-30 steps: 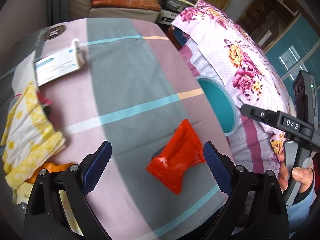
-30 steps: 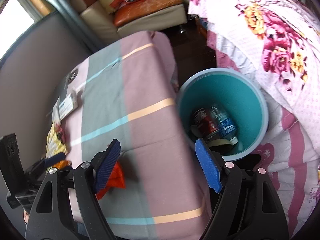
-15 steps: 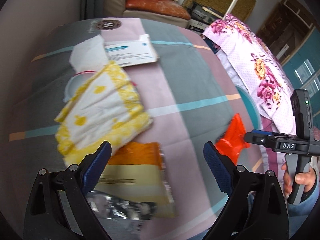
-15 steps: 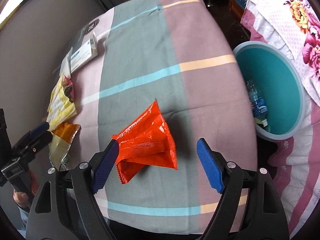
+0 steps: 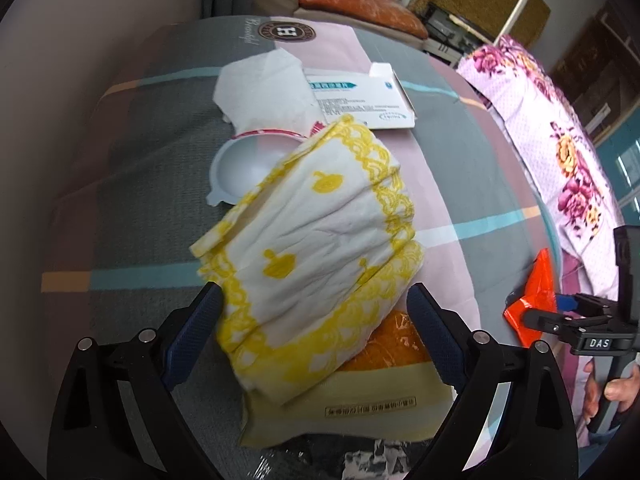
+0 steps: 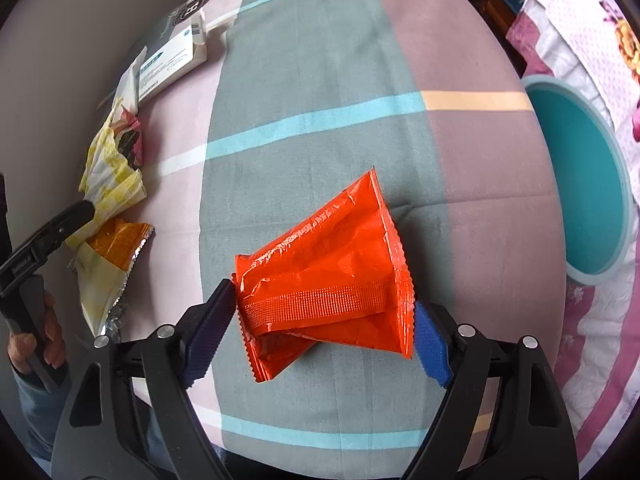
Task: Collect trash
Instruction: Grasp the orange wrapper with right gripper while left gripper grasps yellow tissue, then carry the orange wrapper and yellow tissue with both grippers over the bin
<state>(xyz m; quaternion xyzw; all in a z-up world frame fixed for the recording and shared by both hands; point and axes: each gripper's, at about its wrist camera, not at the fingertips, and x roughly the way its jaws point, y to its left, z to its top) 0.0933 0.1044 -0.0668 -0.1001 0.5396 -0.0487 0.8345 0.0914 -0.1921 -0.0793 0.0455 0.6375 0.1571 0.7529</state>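
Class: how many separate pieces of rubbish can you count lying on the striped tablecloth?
6, perhaps more hidden: red foil wrapper, yellow-patterned white tissue pack, orange-and-yellow snack bag beneath it, clear plastic lid, white crumpled paper, white-and-teal card box.

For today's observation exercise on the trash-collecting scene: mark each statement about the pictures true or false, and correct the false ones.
1. The orange-red wrapper lies between the open right tongs. True.
2. The left tongs are shut on the white box. False: they stand open around the yellow-patterned tissue; the white box lies farther up the table.
3. The teal bin stands on the table. False: it stands beside the table, past its edge.
4. An orange-and-yellow packet lies partly under the tissue. True.
5. The striped cloth is plain white. False: it has grey and pink blocks with teal stripes.
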